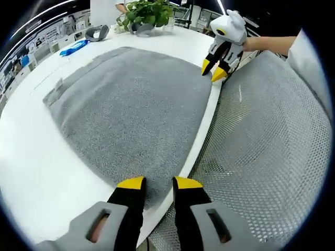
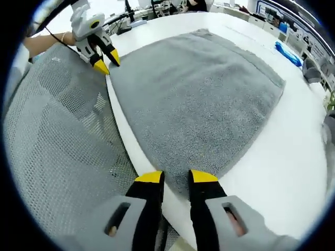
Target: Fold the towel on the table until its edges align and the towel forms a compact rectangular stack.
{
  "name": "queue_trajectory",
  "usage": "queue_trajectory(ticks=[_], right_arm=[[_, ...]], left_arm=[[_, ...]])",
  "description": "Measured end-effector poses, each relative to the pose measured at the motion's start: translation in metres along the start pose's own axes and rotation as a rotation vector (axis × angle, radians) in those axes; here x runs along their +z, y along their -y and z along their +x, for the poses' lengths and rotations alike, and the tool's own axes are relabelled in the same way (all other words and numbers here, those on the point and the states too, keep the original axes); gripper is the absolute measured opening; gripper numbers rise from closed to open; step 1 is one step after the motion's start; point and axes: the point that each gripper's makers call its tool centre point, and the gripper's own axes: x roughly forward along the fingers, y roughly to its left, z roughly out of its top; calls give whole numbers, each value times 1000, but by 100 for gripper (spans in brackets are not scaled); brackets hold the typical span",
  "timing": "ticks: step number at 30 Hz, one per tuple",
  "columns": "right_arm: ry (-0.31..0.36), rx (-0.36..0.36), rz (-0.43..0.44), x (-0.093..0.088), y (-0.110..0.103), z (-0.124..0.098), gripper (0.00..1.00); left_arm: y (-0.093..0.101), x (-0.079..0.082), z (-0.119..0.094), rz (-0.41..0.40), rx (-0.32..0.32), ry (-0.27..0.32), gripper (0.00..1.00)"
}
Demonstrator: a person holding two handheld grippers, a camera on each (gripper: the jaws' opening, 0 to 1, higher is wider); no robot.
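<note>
Grey terry towel (image 1: 131,112) lies spread flat and unfolded on the white round-edged table (image 1: 31,172), its near edge running along the table's rim. No fold made yet, by the look of it.

Left gripper (image 1: 159,182), black jaws with yellow tips, sits at the towel's near left corner, jaws narrowly parted, straddling the hem, nothing pinched that I can tell. Right gripper (image 2: 176,177) matches it at the near right corner, jaws a little apart, not visibly closed on cloth.

Step in hand, as I judge it: take both near corners. Do it well by biting only the top hem, both sides level, then lifting together and carrying straight to the far edge so corners meet.

Room: grey mesh chair back (image 1: 267,141) stands close against the near rim, crowding the hands. Far side has a potted green plant (image 1: 146,13) and a blue packet (image 1: 73,48), well apart from the towel; open table beyond the far hem.
</note>
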Motion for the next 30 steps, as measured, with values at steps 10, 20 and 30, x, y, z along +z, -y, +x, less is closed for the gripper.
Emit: queue_trajectory(ticks=[10, 20, 30], right_arm=[[-11, -61, -200, -7, 1, -1, 17], [16, -122, -203, -14, 14, -5, 6], [-19, -107, -124, -5, 18, -13, 0]], left_arm=[[0, -4, -1, 71, 24, -2, 21], [-7, -11, -5, 141, 67, 5, 15], [-14, -5, -9, 78, 91, -27, 3]])
